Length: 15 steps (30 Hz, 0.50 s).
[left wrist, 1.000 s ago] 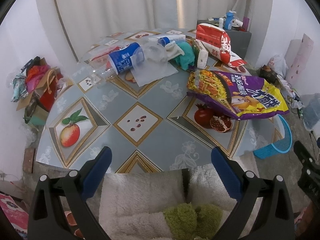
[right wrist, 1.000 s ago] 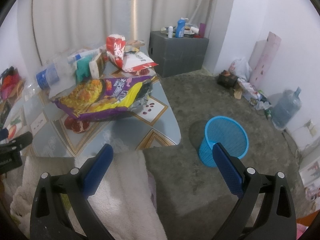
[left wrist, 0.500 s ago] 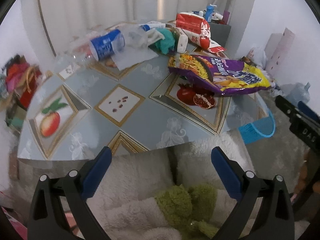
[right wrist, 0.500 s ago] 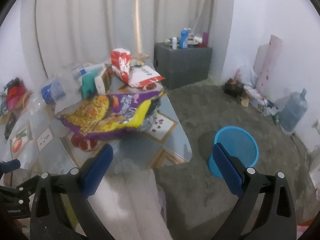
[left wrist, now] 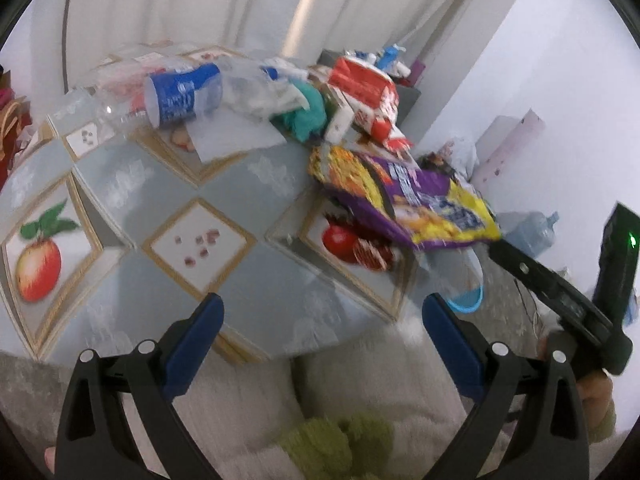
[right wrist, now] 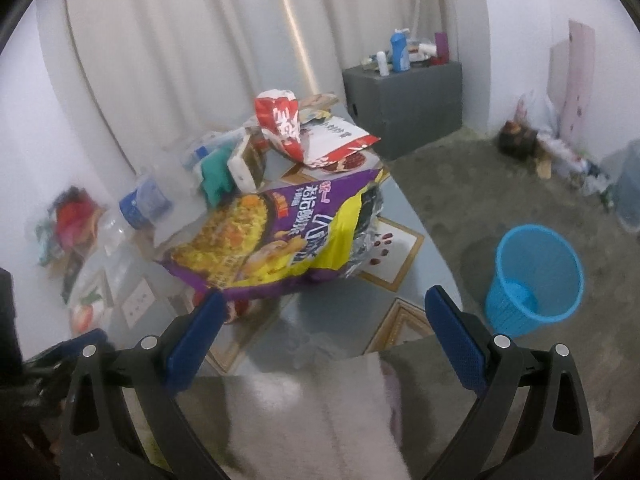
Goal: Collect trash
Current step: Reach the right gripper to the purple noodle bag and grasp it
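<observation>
Trash covers the far half of a round patterned table: a purple and yellow snack bag, a red and white bag, a clear bottle with a blue label, a teal cloth and crumpled plastic. A blue mesh bin stands on the floor right of the table. My left gripper hangs open over the table's near edge, empty. My right gripper is open too, just short of the purple bag.
A grey cabinet with bottles on top stands at the back by white curtains. Clutter and a large water jug line the right wall. A person's fluffy white clothing fills the bottom of both views. Bags lie on the floor at the left.
Both grippers have moved forward and up toward the table, so the trash looks larger. The right gripper's view has swung left onto the purple bag. Both stay open.
</observation>
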Each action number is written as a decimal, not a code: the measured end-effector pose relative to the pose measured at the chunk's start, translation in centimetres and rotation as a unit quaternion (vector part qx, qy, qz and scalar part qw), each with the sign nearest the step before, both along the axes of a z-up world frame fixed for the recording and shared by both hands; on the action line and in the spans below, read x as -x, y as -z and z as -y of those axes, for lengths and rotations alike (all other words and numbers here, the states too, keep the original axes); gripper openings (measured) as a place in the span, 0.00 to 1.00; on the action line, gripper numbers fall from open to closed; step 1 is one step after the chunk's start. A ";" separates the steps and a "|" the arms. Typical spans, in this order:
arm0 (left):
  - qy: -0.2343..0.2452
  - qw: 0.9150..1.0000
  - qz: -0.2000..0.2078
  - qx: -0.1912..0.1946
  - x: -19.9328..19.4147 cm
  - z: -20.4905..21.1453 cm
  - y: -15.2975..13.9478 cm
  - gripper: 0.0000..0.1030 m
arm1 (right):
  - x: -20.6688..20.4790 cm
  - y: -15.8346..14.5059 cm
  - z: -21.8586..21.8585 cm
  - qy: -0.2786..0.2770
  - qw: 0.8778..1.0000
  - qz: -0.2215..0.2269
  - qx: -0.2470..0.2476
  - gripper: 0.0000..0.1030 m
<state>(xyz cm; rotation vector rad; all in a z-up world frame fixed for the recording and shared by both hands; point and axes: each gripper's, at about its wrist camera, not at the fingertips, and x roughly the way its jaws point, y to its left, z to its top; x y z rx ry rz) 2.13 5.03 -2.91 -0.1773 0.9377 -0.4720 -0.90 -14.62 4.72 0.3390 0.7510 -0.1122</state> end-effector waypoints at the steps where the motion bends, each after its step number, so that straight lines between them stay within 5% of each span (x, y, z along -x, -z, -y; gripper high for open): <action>1: -0.001 1.000 0.005 0.002 -0.3 -0.2 0.0 0.95 | 0.2 -0.1 0.1 -0.001 1.000 0.003 -0.009 0.91; 10: -0.009 0.995 0.084 -0.056 -3.3 -0.3 -1.1 0.95 | 0.1 1.5 1.6 -0.022 0.987 0.000 -0.161 0.69; 15: -0.030 0.988 0.121 -0.086 -5.5 -0.8 -2.2 0.95 | -0.7 2.0 1.2 -0.044 0.975 0.009 -0.217 0.65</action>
